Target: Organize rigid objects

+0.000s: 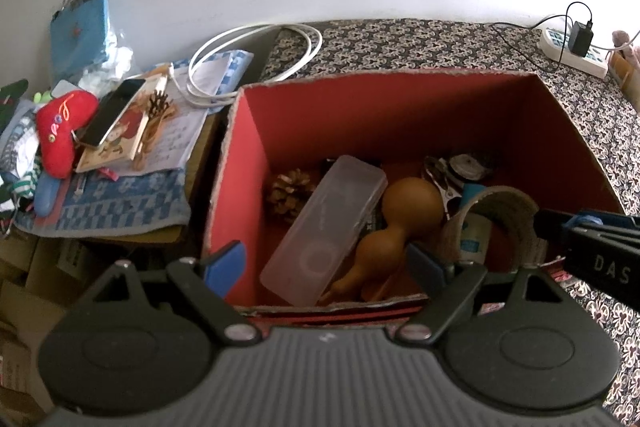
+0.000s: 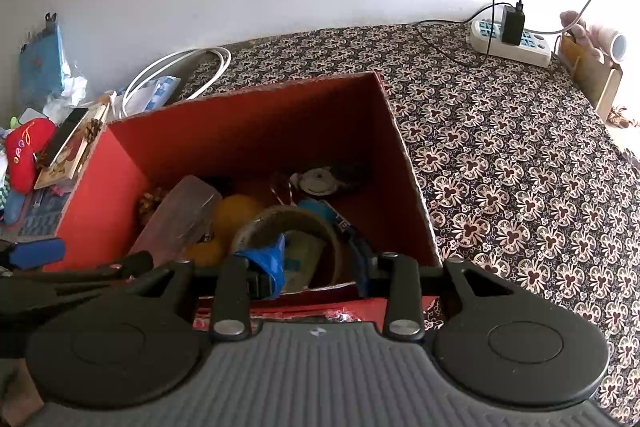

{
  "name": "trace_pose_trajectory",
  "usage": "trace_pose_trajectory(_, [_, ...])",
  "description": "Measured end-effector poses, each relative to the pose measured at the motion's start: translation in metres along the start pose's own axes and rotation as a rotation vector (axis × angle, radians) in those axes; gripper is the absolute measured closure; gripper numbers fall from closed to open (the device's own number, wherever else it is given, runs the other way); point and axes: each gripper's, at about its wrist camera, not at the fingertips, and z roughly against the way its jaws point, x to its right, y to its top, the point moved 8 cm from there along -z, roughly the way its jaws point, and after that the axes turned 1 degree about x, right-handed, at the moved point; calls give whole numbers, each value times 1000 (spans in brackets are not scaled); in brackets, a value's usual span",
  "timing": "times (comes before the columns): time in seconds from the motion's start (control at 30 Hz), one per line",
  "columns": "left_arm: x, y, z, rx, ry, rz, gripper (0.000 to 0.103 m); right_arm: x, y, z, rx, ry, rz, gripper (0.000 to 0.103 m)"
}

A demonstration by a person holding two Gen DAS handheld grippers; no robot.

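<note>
Left hand-held gripper (image 1: 326, 261): jaws spread wide, nothing between pads, poised over near rim of red box (image 1: 256, 155). Clear case (image 1: 324, 231) and gourd (image 1: 394, 223) lie in box just ahead of it; pinecone (image 1: 290, 189) beyond, at box's left wall.

Right hand-held gripper (image 2: 314, 261): jaws spread, over box's near rim, tape roll (image 2: 288, 223) directly ahead between fingers; contact cannot tell.

Box on patterned cloth (image 2: 520, 163). Power strip (image 2: 512, 41) far right by wall. Red plush (image 1: 60, 131), phone (image 1: 114, 113) left of box.
</note>
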Motion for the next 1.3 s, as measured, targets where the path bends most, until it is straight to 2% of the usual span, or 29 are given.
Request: trace_pose_trajectory(1.3, [-1,-3,-11,-32,-10,2,15,-2,-3,-3,16,7,18,85])
